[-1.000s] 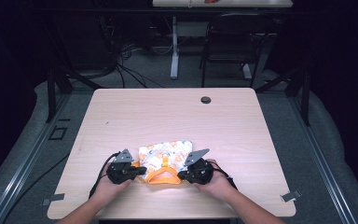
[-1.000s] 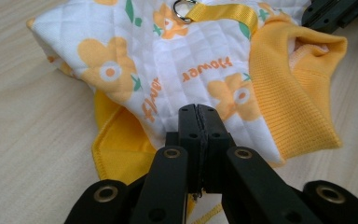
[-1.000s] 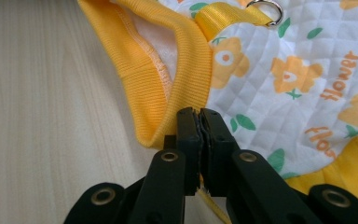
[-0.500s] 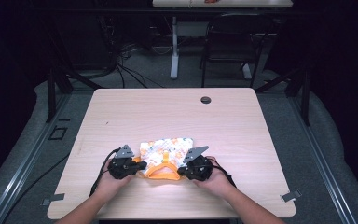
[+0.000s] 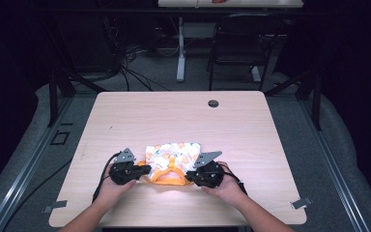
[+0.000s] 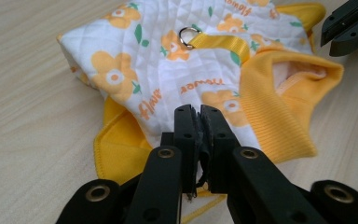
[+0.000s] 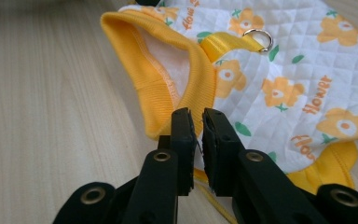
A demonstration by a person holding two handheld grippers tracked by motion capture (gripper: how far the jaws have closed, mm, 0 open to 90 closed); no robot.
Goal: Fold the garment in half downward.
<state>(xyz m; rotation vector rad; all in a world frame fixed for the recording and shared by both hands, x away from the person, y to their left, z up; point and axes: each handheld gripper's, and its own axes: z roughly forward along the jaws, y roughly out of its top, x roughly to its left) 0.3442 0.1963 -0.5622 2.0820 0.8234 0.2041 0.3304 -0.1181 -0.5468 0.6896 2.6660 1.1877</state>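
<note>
Small quilted white garment with orange flower print and orange ribbed trim lies flat on the light wooden table, near the person's edge, roughly centred. Silver metal ring on a yellow webbing strap sits on top of it, just beside the ribbed collar opening.

Both forearms come in from the bottom of the high view, angled inward, hands low on the tabletop on either side of the garment. Left hand wraps the black left gripper, which points right, level, at the garment's near left edge. Right hand wraps the black right gripper, pointing left at the near right edge, mirror pose.

Left gripper: jaws have just been opening, a narrow slit between the pads, tips over the quilted fabric and trim; no cloth seen pinched. Right gripper: jaws also just been opening, a slightly clearer gap, tips at the ribbed collar edge, nothing clamped between them.
</note>
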